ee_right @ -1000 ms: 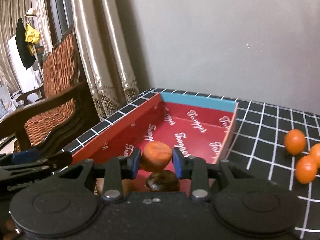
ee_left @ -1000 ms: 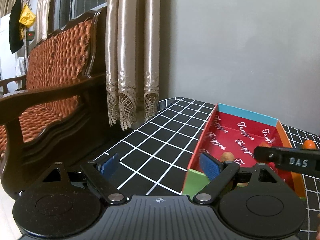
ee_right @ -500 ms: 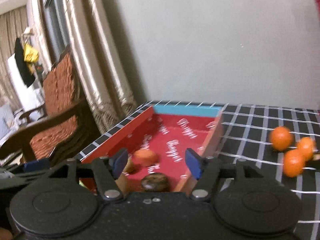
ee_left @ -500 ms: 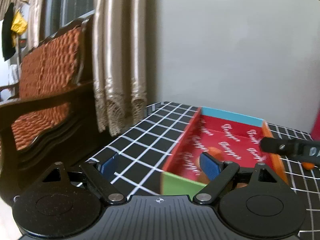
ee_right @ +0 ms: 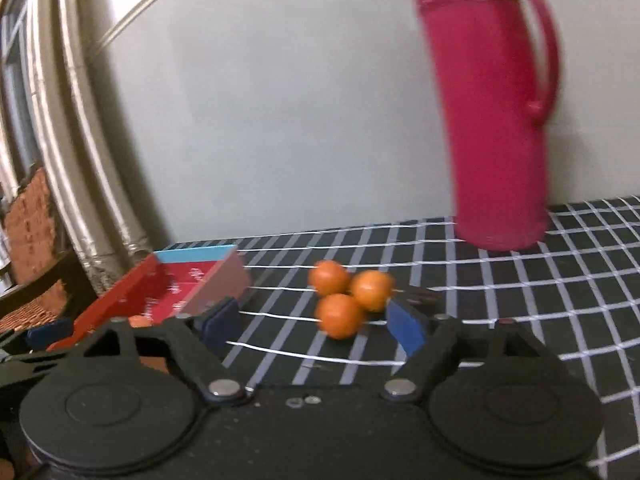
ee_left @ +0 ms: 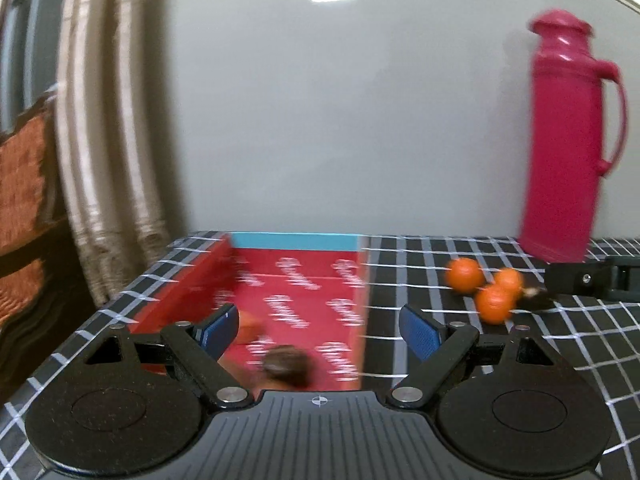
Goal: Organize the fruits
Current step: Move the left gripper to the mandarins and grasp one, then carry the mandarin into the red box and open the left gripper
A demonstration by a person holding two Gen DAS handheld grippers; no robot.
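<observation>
A red cardboard box (ee_left: 304, 292) with a blue far wall sits on the black grid tablecloth; it also shows in the right wrist view (ee_right: 176, 284). Inside lie an orange fruit (ee_left: 250, 326) and a dark brown fruit (ee_left: 286, 364). Three small oranges (ee_right: 340, 314) cluster on the cloth to the right of the box, also seen in the left wrist view (ee_left: 494, 304). My left gripper (ee_left: 320, 330) is open and empty over the box's near end. My right gripper (ee_right: 312, 326) is open and empty, just short of the oranges.
A tall pink thermos (ee_right: 496, 120) stands at the back right against the grey wall, also in the left wrist view (ee_left: 568, 140). Curtains (ee_left: 104, 160) and a wooden chair (ee_right: 32, 224) are to the left, past the table edge.
My right gripper opened, left the orange fruit in the box, and swung right toward the three oranges. My left gripper turned right, now facing the box.
</observation>
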